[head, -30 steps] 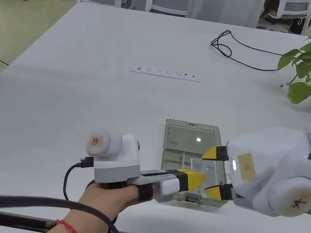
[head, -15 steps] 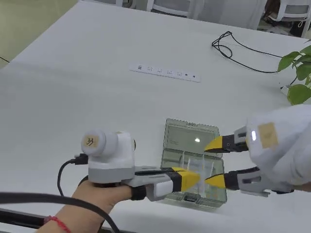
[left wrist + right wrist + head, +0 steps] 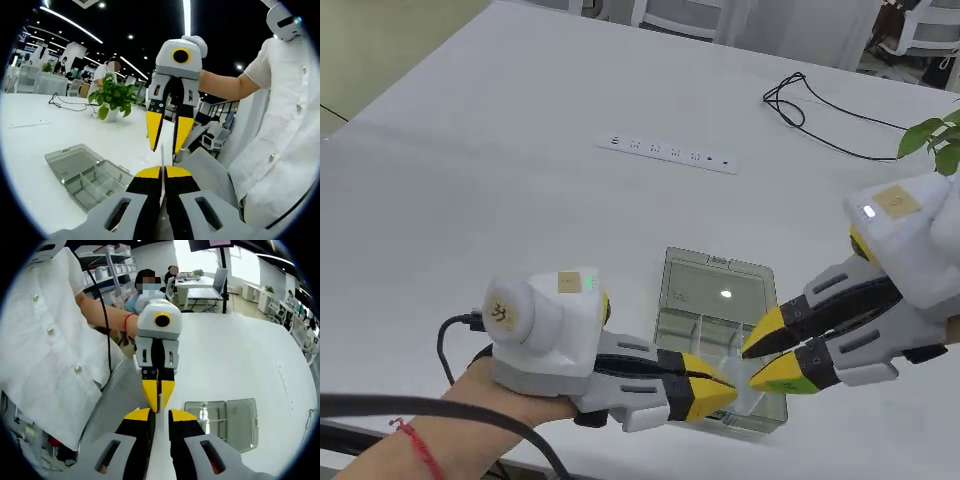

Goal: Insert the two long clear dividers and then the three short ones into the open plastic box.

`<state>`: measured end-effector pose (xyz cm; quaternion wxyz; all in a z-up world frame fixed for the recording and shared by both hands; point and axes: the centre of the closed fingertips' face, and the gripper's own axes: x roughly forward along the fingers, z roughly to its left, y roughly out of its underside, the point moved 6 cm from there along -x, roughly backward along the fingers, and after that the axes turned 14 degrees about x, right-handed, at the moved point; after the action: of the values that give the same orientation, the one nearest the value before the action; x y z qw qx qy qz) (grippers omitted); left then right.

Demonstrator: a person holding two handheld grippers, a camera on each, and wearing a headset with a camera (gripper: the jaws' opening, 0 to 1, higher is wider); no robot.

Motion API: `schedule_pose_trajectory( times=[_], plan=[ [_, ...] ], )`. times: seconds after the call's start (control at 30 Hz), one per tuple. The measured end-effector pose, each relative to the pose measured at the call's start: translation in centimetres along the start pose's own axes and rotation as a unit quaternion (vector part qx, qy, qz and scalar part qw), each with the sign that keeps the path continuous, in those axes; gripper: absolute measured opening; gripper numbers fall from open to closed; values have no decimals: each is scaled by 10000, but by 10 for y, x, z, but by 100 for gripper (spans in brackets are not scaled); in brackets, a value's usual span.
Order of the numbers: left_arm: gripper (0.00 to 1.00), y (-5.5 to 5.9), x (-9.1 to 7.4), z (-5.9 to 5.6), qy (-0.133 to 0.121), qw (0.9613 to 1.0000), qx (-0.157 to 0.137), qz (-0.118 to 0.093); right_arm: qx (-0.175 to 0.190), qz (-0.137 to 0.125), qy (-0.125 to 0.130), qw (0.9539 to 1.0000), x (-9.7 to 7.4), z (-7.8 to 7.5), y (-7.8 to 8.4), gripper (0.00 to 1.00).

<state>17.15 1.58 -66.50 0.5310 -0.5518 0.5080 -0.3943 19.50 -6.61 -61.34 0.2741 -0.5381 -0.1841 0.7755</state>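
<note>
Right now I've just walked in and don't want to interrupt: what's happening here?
A person holds two grippers above an open plastic box on the table. The left gripper is shut on a thin clear divider; the right gripper faces it, jaws slightly apart at the divider's free edge. The divider is not yet in the box.
</note>
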Motion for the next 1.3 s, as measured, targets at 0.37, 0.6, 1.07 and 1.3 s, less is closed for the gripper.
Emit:
schedule_pose_trajectory(
  times=[0.37, 0.6, 1.07, 1.3],
  plan=[
    [0, -2, -2, -4, 102, 9996, 269, -63, 40, 135, -294, 9995, 8, 4, 1, 3],
    [0, -2, -3, -5, 117, 9994, 330, -8, 109, 135, -360, 9992, 9, 4, 1, 3],
    [0, 2, -11, 0, -31, 9993, 374, 93, 131, 171, -333, 9992, 10, -5, 2, 3],
    [6, 8, -20, 5, -224, 9991, 304, 207, 157, 104, -205, 9996, 3, -9, 0, 3]
  ],
)
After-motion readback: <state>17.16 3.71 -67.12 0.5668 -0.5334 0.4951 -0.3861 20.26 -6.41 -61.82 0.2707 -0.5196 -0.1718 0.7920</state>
